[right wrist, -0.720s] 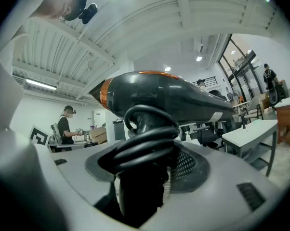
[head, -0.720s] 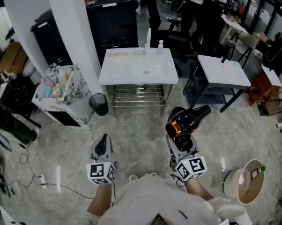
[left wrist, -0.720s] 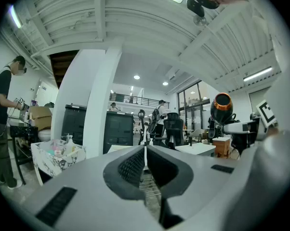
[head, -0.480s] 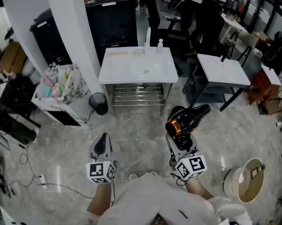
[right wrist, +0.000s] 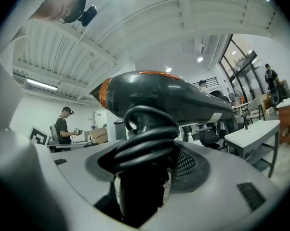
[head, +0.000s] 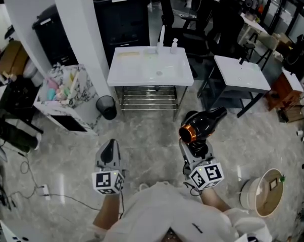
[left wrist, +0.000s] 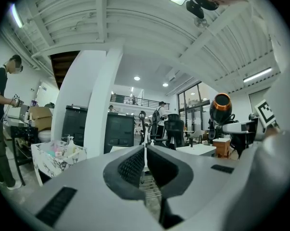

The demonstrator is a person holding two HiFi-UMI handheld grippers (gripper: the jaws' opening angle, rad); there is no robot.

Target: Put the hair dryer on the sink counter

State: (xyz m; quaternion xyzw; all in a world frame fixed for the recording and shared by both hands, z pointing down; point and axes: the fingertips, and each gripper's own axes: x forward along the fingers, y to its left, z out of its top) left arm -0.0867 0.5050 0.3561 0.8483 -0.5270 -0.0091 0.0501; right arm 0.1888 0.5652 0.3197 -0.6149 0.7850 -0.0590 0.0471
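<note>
A black hair dryer (head: 201,124) with an orange ring stands upright in my right gripper (head: 195,147), whose jaws are shut on its handle with the cord coiled round it (right wrist: 145,143). The dryer's barrel (right wrist: 169,97) points to the right in the right gripper view. My left gripper (head: 109,156) is shut with nothing in it, held low at the left. The white sink counter (head: 129,74) stands ahead on a metal frame, with a tap and a soap bottle (head: 174,46) at its back edge. The dryer (left wrist: 221,107) also shows at the right of the left gripper view.
A small black bin (head: 106,108) sits left of the sink frame. A marbled box of bottles (head: 66,92) stands by a white pillar (head: 79,29). A second white table (head: 241,74) is at the right, office chairs behind. A round basket (head: 265,195) lies on the floor at lower right.
The view has shifted slightly forward toward the sink counter. Both grippers keep their places and the dryer stays held in the right one.
</note>
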